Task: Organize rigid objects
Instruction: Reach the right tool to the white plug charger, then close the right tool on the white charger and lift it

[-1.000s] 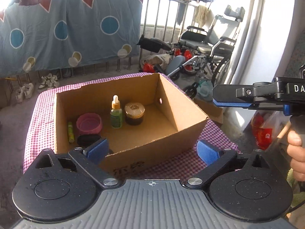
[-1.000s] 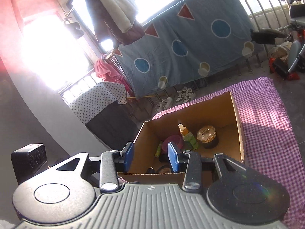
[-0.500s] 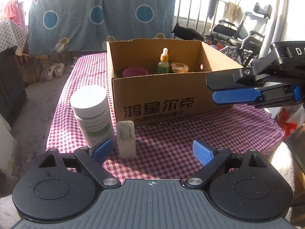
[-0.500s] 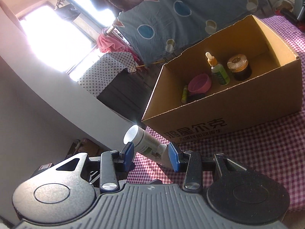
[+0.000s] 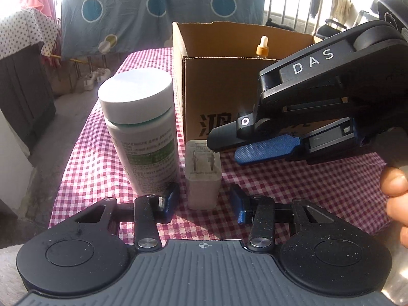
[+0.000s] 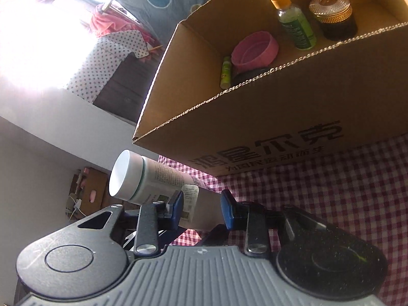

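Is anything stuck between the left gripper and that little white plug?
No. The white plug stands right between the closing fingers of the left gripper, nothing in between. The white bottle stands close beside it, and the right gripper hovers above.

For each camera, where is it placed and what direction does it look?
Left wrist: on the left tongs, looking along the table at charger, white bottle, cardboard box; right tongs and a hand show.
Right wrist: on the right tongs, rolled, looking down into the box.
Shared: bottle, charger, box, checked cloth.
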Demonstrator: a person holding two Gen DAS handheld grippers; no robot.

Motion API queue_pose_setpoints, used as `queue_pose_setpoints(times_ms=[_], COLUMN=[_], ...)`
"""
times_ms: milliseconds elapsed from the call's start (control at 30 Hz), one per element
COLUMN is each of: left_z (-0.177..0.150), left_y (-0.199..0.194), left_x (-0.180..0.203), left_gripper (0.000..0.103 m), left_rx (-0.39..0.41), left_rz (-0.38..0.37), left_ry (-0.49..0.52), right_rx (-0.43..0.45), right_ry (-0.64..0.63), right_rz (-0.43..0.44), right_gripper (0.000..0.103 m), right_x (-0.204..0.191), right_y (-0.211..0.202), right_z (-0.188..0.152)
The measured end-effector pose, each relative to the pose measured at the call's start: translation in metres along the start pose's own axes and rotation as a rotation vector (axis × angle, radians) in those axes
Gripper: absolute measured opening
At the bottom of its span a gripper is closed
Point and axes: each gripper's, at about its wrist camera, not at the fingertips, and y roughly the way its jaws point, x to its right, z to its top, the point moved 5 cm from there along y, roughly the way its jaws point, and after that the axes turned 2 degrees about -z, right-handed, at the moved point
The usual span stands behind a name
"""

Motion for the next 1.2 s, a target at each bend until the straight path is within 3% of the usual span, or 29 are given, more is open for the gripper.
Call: queue_pose_setpoints(times_ms=[67, 300, 667, 867, 1000, 1200], left_z=[0.001, -0.001, -0.006, -0.004, -0.005, -0.006], left_y=[0.001, -0.001, -0.006, -0.001, 0.007, 0.005], left_x=[-0.001, 0.012, 0.066, 0.081, 0.08, 0.084], left_gripper=[0.037, 0.034, 0.034, 0.034, 0.034, 0.031], left_rx=[0.002, 0.0, -0.047, -0.086, -0.13, -0.126], left_rz=[-0.017, -0.082, -0.275, -0.23, -0.21, -0.192], left_ry=[-0.015, -0.006, 0.036, 0.093, 0.073, 0.079], right_rx=[-0.015, -0.003, 0.097, 0.101, 0.1, 0.1], right_ry=[0.006, 0.043, 0.161, 0.197, 0.193, 0.185], right_rz=[0.007, 0.008, -0.039, -0.011, -0.004, 0.003], right_gripper=[0.029, 0.026, 0.027, 0.028, 0.028, 0.029], right_x=[0.0, 0.01, 0.06, 0.069, 0.07, 0.07], right_y=[0.006, -0.005, -0.071, -0.076, -0.079, -0.077], right_z=[-0.001, -0.003, -0.027, -0.029, -0.028, -0.03])
